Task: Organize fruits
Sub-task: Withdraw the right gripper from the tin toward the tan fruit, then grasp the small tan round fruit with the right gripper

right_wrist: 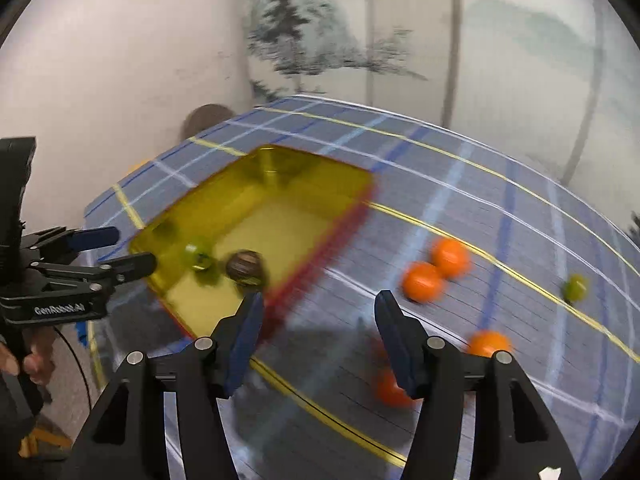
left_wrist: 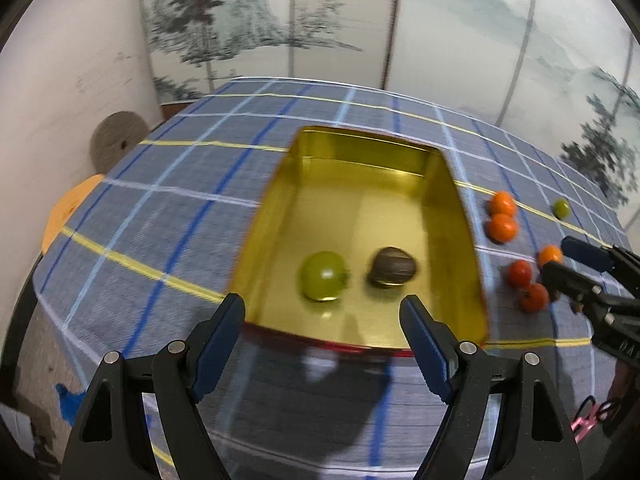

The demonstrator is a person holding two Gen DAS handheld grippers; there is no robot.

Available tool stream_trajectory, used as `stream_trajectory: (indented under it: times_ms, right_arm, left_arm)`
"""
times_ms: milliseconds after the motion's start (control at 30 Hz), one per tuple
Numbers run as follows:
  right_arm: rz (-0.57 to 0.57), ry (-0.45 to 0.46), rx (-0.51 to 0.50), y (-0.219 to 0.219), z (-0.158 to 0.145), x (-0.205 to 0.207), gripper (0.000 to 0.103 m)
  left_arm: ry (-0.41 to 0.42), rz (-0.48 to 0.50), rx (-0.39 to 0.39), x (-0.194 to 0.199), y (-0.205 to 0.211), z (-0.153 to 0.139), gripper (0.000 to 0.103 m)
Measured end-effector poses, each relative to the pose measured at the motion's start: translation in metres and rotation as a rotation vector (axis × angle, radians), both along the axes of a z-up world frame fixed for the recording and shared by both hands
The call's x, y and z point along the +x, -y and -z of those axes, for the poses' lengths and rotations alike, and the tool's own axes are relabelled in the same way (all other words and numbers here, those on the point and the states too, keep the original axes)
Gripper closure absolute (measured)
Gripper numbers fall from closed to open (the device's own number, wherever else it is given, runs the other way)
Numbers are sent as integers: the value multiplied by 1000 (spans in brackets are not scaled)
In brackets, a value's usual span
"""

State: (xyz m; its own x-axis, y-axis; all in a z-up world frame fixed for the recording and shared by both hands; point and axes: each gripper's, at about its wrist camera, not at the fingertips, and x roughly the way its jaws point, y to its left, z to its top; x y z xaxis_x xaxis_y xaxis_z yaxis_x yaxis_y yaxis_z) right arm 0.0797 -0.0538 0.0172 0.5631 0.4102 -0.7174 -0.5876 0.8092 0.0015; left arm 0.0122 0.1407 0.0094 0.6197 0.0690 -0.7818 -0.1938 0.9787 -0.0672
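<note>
A: Where is the fruit sitting?

B: A green fruit [left_wrist: 323, 276] and a dark brown one [left_wrist: 394, 268] are lying side by side in the gold tin [left_wrist: 362, 152], near its front edge. The tin is resting on the checked tablecloth [left_wrist: 180, 184].

A: And the rest?

B: Two oranges [left_wrist: 502, 216] are touching each other on the cloth just right of the tin, three more orange and red ones [left_wrist: 528, 280] are clustering nearer, and a small green fruit [left_wrist: 561, 208] is sitting farther out, apart.

A: The grippers?

B: The left gripper [left_wrist: 322, 320] is hovering at the tin's front edge, jaws apart, holding nothing. The right gripper [right_wrist: 318, 312] is hanging over the cloth between tin and oranges, jaws apart and empty too.
</note>
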Motion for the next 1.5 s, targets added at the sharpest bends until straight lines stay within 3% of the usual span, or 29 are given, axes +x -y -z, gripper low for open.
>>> stream_trajectory:
  times_ms: [267,500,900,1100,1300,1500]
  right_arm:
    - [211,-29,-25,97,12,2,48]
    - [293,-74,-60,140,42,0,51]
    - [305,-111,-33,149,61,10,67]
    - [303,-71,-69,146,62,9,79]
    - [306,-37,-81,149,63,13,79]
    - [387,-53,-33,179,60,39,79]
  left_arm:
    - [-11,114,9,12,52,3,23]
    - [-24,183,14,19,85,7,23]
    - [-44,254,29,32,124,14,23]
    - [-53,277,42,38,139,18,23]
    - [-54,258,67,42,146,18,23]
    - [-21,248,85,40,147,12,23]
